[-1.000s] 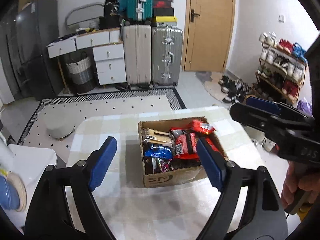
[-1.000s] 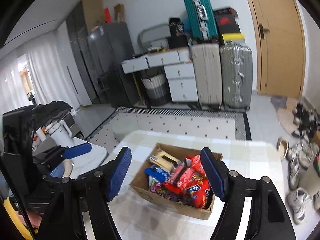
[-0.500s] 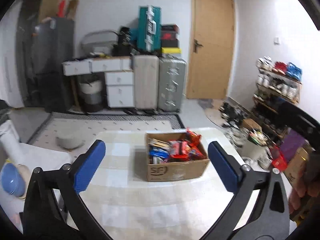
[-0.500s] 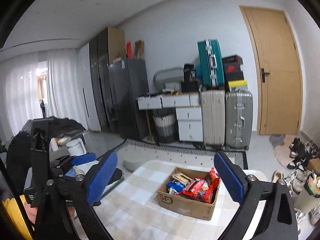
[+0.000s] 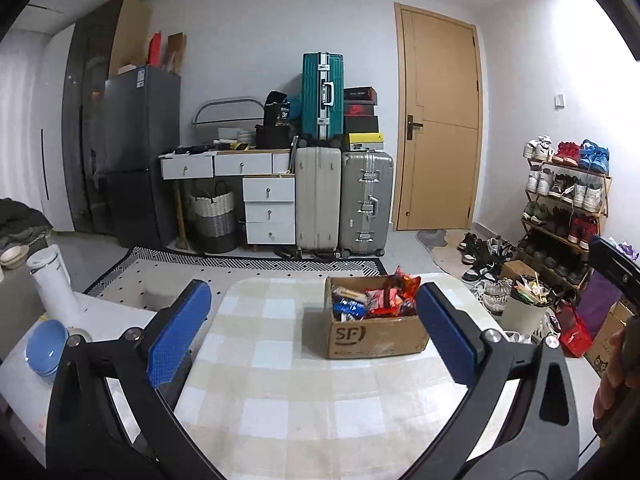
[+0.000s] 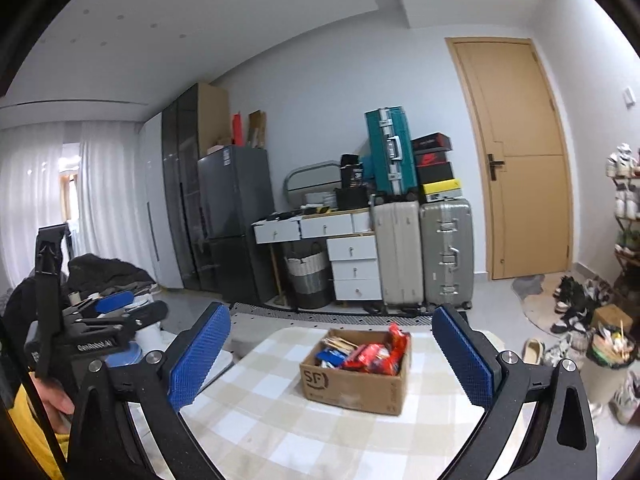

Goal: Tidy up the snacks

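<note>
A cardboard box marked SF stands on the checked tablecloth, toward its far right. It is full of snack packets, red and blue ones mostly. My left gripper hangs open well short of the box, with nothing between its blue pads. In the right wrist view the same box and snacks lie ahead of my right gripper. Its jaws are opening and hold nothing. The left gripper shows at that view's left edge, held in a hand.
A white side table left of the cloth carries a blue bowl and a white jug. On the floor to the right stand a white bin, a red bag, scattered shoes and a shoe rack. Suitcases line the back wall.
Both grippers have drawn back from the box and tilted up, so the box looks smaller and farther. Both pairs of jaws have spread wider.
</note>
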A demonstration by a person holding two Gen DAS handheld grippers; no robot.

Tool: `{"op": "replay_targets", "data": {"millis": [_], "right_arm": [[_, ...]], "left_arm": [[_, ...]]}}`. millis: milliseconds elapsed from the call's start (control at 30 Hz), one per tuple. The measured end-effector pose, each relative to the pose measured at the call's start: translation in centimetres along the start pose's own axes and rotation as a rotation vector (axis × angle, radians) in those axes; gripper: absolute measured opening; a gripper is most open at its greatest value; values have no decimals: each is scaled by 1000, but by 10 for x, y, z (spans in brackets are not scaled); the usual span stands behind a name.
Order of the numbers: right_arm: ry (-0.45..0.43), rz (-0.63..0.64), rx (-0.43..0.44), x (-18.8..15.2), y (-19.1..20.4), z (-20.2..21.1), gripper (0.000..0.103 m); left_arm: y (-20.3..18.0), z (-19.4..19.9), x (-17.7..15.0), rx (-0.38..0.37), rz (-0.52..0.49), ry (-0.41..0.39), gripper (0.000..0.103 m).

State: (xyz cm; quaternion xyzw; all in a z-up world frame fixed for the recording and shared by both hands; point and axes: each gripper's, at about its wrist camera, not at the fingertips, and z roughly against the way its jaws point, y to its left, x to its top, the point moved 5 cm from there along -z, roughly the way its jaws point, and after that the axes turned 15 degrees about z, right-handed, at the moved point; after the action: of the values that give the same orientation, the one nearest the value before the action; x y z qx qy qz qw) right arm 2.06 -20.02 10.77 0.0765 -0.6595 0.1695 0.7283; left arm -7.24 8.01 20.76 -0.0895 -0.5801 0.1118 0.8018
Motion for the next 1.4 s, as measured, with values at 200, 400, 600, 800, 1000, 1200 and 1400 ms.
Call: {"op": "replay_targets", "data": {"millis": [200,400,600,800,1000,1200,1400], "right_arm": [[-4,-40,-11,-33,-6,4,102],[-5,-3,-59,-64,-4,-13,102],[49,10,-69,-119,-3,-52,102],[66,53,-87,-165,1,-83,102],[76,44,-80,-201,0,-106,102],[76,67,-103,-218,1,-117,102],[80,60,-131,-221,-5,-118,102]], "left_arm": [[28,3,-31,20,41,16,102],[44,-30,-63,39,35,-19,102],[55,-91,-103,67,60,8,102],[57,-172,-144,78,22,36,102],[65,-227,-181,76,29,60,102],[70,-260,-209,77,14,68,102],[74,-277,-224,70,7,20,102]]}}
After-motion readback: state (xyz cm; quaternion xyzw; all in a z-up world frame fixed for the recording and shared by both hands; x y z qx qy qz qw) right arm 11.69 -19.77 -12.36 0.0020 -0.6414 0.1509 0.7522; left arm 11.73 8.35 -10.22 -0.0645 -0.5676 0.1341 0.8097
